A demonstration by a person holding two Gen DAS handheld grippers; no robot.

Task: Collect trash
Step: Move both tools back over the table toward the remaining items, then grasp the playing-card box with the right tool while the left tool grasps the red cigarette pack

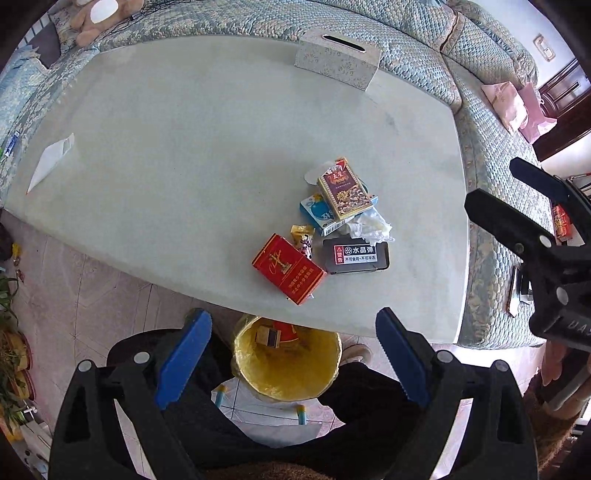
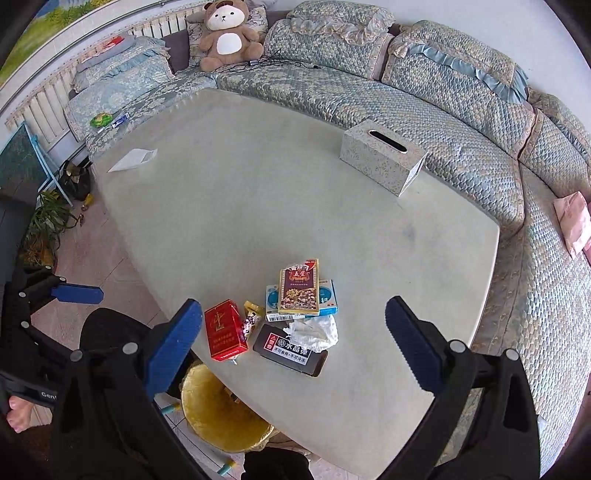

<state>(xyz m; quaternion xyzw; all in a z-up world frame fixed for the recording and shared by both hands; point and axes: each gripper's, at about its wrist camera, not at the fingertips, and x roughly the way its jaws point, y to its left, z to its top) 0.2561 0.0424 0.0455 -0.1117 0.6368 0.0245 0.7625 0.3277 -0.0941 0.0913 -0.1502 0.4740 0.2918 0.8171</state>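
A pile of trash lies near the front edge of the pale table (image 1: 221,147): a red cigarette box (image 1: 288,269), a small snack wrapper (image 1: 304,240), a black packet (image 1: 356,254), a crumpled tissue (image 1: 369,225), a blue box (image 1: 317,214) and a brown card box (image 1: 345,192) on top of it. My left gripper (image 1: 291,362) hangs open and empty over the yellow-lined bin (image 1: 288,373), which holds a small box. My right gripper (image 2: 291,332) is open above the pile, holding nothing; the red box (image 2: 223,328) and tissue (image 2: 314,332) show between its fingers.
A patterned tissue box (image 2: 384,162) stands at the table's far side and a white paper (image 2: 133,158) at its far left. A curved sofa (image 2: 480,155) with a teddy bear (image 2: 225,33) wraps around the table. The person's dark-trousered knees (image 1: 369,398) flank the bin.
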